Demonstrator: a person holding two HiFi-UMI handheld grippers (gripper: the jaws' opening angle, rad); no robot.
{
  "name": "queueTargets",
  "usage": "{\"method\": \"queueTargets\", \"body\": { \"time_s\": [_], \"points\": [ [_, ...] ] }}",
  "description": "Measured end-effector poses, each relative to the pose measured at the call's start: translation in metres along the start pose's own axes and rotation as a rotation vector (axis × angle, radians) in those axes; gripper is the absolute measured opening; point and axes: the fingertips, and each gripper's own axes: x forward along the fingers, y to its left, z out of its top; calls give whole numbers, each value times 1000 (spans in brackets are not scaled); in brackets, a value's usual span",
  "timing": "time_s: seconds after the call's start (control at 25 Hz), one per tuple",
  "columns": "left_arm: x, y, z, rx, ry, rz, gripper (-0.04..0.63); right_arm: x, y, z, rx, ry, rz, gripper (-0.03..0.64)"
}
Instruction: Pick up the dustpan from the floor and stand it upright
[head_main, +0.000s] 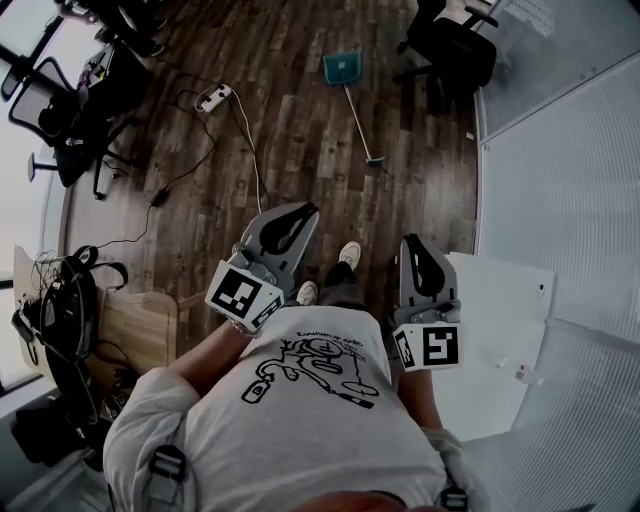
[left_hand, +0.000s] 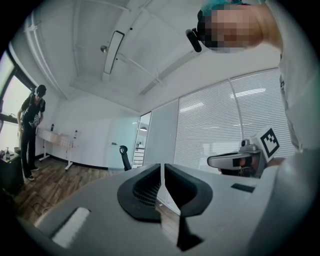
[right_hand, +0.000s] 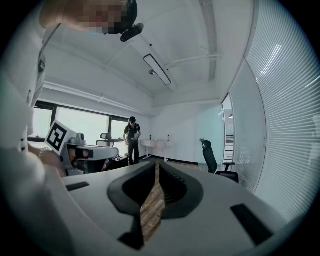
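A teal dustpan (head_main: 343, 66) lies on the dark wood floor far ahead of me, its long thin handle (head_main: 359, 120) running back toward my feet. Both grippers are held at waist height, well short of it. The left gripper (head_main: 303, 213) is shut with nothing between its jaws, and its own view shows the black pads closed together (left_hand: 163, 172). The right gripper (head_main: 413, 244) is also shut and empty, pads together (right_hand: 156, 170). Neither gripper view shows the dustpan; each sees the other gripper beside it, the right gripper (left_hand: 239, 160) and the left gripper (right_hand: 85, 150).
A white power strip (head_main: 213, 97) and its cable lie on the floor left of the dustpan. Black office chairs stand at back right (head_main: 455, 45) and back left (head_main: 85, 125). Glass walls with blinds (head_main: 570, 150) run along the right. A person (right_hand: 132, 140) stands far off.
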Motion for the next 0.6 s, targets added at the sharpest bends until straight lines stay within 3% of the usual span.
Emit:
{"method": "queueTargets", "body": {
  "time_s": [0.6],
  "points": [
    [154,18,-1,5,32,4,20,75,-138,-5,31,-8,9,23]
  ]
}}
